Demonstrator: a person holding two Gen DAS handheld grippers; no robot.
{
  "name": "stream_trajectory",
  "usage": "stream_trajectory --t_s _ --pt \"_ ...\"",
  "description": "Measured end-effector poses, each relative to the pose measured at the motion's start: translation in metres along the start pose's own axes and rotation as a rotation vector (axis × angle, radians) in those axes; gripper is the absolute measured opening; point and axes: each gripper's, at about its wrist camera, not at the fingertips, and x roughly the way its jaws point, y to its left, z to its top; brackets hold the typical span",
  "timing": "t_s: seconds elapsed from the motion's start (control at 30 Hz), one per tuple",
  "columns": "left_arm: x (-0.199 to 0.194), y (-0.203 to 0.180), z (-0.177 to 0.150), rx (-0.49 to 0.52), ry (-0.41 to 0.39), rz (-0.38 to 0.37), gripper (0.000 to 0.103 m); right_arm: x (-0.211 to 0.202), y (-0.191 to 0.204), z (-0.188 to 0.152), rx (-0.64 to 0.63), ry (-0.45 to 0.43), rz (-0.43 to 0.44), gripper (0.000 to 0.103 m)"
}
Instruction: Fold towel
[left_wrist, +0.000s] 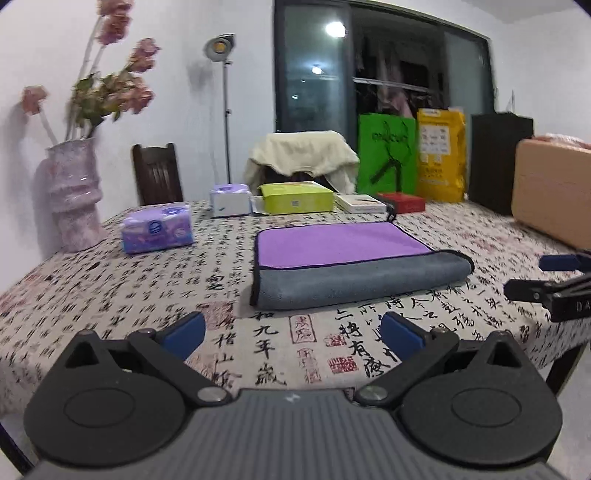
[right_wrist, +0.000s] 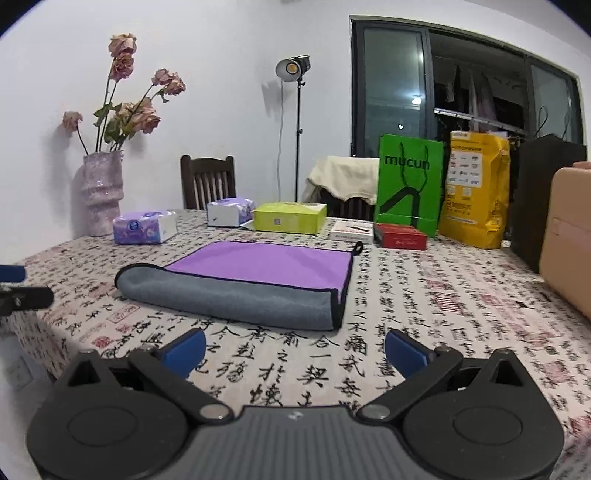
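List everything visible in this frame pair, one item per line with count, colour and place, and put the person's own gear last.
towel: 1, purple with grey folded edge, table centre
tablecloth: 1, cream with black calligraphy, covers table
tissue packs: 2, purple-white, far left of table
box: 1, lime green, behind towel
flat boxes: 2, one white, one red, right of lime box
vase: 1, pink, dried flowers, left edge
green bag: 1, back right
yellow bag: 1, beside green bag
case: 1, tan, far right
chair: 1, dark wood, behind table
lamp: 1, on stand, by wall
left gripper: jaws open, before towel
right gripper: jaws open, before towel
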Motion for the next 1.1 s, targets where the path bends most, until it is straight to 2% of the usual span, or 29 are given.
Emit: stream_trajectory --t_s 0.2,0.33,0.47,0.67,0.77,0.8,0.87,0.93,1.03,1.07,1.1 --pt "0.026 0.004 0.009 -0.008 0.019 0.001 0.103 0.029 -0.006 0.007 -0.018 0.047 0.039 0.103" --pt "0.045 0.01 0.021 -0.001 0.034 -0.047 0.103 0.049 -0.011 0.015 -0.02 0.071 0.077 0.103" --pt "0.062 0.014 0.03 0.001 0.009 -0.038 0.103 0.07 -0.016 0.025 -0.038 0.082 0.086 0.103" --pt "0.093 0.024 0.043 -0.001 0.06 -0.06 0.103 0.098 -0.028 0.04 -0.061 0.101 0.117 0.102" --pt "0.107 0.029 0.046 -0.023 0.095 -0.09 0.102 0.112 -0.034 0.048 -0.068 0.12 0.128 0.092" --pt "0.113 0.032 0.048 -0.035 0.115 -0.098 0.098 0.118 -0.036 0.05 -0.072 0.128 0.125 0.09" --pt "0.126 0.036 0.05 -0.058 0.16 -0.102 0.091 0.127 -0.039 0.053 -0.077 0.144 0.125 0.084" --pt "0.14 0.043 0.051 -0.101 0.213 -0.102 0.074 0.137 -0.044 0.055 -0.071 0.165 0.132 0.074" --pt "0.158 0.054 0.051 -0.174 0.277 -0.109 0.061 0.149 -0.048 0.055 -0.054 0.198 0.14 0.049" --pt "0.162 0.056 0.051 -0.175 0.282 -0.109 0.057 0.153 -0.049 0.054 -0.052 0.209 0.142 0.037" --pt "0.165 0.056 0.051 -0.168 0.282 -0.098 0.051 0.156 -0.05 0.053 -0.051 0.222 0.139 0.031"
